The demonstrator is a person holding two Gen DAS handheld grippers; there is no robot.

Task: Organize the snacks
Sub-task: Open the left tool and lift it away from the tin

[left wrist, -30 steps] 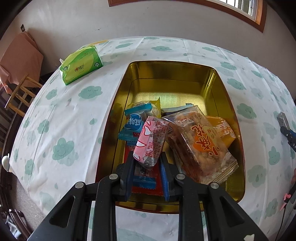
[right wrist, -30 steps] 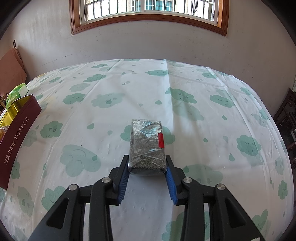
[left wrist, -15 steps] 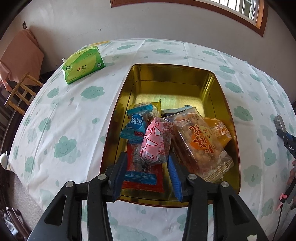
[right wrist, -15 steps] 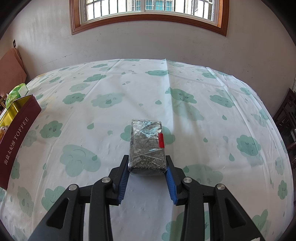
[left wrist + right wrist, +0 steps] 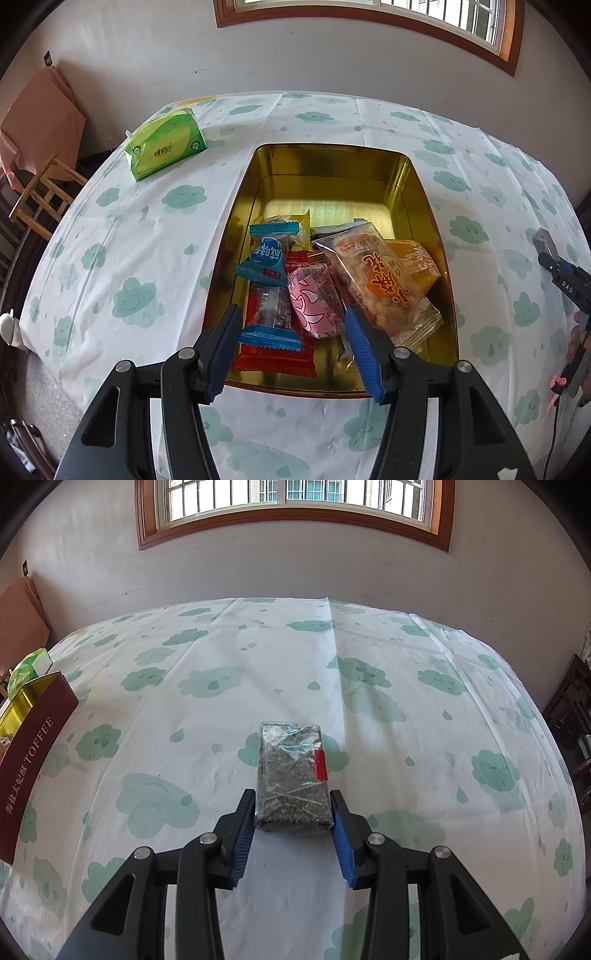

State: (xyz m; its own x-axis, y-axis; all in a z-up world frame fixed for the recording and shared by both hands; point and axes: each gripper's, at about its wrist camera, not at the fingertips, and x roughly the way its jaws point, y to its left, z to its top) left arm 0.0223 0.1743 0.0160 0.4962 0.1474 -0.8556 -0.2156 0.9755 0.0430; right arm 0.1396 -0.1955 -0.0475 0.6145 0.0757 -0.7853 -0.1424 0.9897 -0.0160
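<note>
Hovering over the near end of the gold tin (image 5: 421, 192), the left gripper (image 5: 291, 332) has just been spreading its jaws, and they now stand apart, clear of the pink snack packet (image 5: 314, 301) lying among other wrapped snacks inside. On the cloud-print tablecloth (image 5: 184, 738), the right gripper (image 5: 293, 827) has just been loosening; its blue pads (image 5: 243, 834) flank the near end of the dark seed bar (image 5: 291, 775), contact uncertain.
</note>
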